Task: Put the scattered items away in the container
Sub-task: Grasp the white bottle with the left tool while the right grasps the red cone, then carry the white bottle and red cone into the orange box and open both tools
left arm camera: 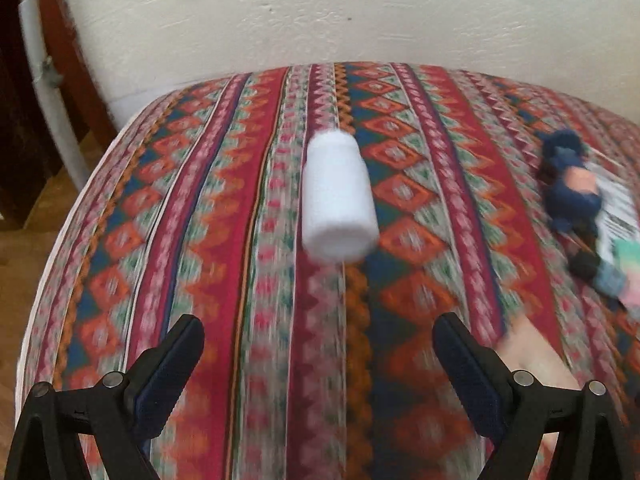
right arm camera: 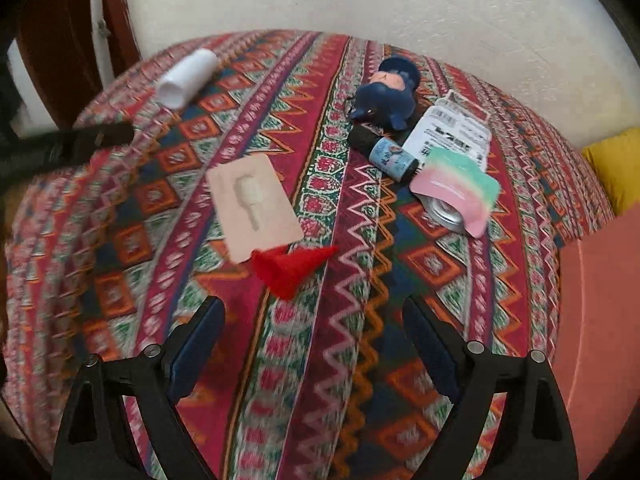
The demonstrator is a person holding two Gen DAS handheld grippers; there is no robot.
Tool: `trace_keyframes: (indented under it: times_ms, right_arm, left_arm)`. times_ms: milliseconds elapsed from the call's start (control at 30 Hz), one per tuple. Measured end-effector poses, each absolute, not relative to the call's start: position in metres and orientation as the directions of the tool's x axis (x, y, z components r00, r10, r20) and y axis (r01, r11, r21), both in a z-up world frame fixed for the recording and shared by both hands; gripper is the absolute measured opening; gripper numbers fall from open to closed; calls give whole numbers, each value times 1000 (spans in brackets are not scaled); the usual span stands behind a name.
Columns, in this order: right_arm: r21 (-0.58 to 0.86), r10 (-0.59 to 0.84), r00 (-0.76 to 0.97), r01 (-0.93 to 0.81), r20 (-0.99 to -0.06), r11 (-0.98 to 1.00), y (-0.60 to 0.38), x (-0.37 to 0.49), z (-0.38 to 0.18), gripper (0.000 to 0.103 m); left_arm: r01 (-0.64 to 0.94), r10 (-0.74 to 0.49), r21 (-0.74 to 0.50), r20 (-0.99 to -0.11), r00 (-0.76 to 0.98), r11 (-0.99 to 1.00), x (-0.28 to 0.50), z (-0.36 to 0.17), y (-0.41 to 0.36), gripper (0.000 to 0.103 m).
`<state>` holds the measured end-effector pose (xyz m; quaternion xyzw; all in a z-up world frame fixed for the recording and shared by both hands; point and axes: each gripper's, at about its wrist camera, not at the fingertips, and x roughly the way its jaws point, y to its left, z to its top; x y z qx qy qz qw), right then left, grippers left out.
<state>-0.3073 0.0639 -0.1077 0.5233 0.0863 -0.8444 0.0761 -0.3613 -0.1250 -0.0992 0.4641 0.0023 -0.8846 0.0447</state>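
Scattered items lie on a bright patterned cloth (right arm camera: 344,360). A white bottle (left arm camera: 339,196) lies on its side ahead of my open left gripper (left arm camera: 318,328), well clear of the fingertips. In the right wrist view the white bottle (right arm camera: 187,77) is far left, with one of the left gripper's black fingers (right arm camera: 100,136) near it. My right gripper (right arm camera: 314,306) is open and holds nothing. Just beyond it lie a red cone (right arm camera: 292,270) and a beige moulded card (right arm camera: 256,208). Further right are a blue toy figure (right arm camera: 384,96), a small labelled bottle (right arm camera: 394,158), a white packet (right arm camera: 452,132) and a pink-green card (right arm camera: 460,188) over a metal tin (right arm camera: 446,216).
A white wall (right arm camera: 360,0) stands behind the cloth-covered surface, with dark wooden furniture (left arm camera: 24,120) and a wood floor (left arm camera: 24,264) at the left. A yellow cushion (right arm camera: 612,164) and an orange surface (right arm camera: 600,320) border the right. The pictures are motion-blurred.
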Motion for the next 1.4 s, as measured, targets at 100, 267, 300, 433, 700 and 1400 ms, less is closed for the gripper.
trace_keyframes:
  times_ms: [100, 267, 300, 433, 700, 1400]
  right_arm:
    - [-19, -69, -407, 210, -911, -977, 64, -322, -124, 92]
    - [18, -115, -433, 221, -894, -975, 68, -330, -126, 81]
    - [27, -130, -435, 236, -891, -971, 69, -330, -125, 64]
    - [42, -159, -435, 267, -886, -963, 72, -326, -116, 36]
    - [54, -188, -452, 292, -872, -955, 67, -295, -95, 36]
    - [45, -236, -659, 294, -714, -955, 133, -151, 46, 36]
  left_arm:
    - [74, -84, 52, -824, -560, -996, -399, -109, -122, 96]
    - [51, -54, 31, -838, -542, -998, -435, -128, -120, 44]
    - [45, -39, 17, -845, -534, -999, -435, -130, -120, 44]
    - [18, -34, 29, -822, -568, -999, -416, -124, -113, 44]
    - [-17, 1, 13, -783, -622, -1000, -323, -78, -102, 44]
    - [-202, 102, 81, -648, -755, -976, -150, 50, 34, 44]
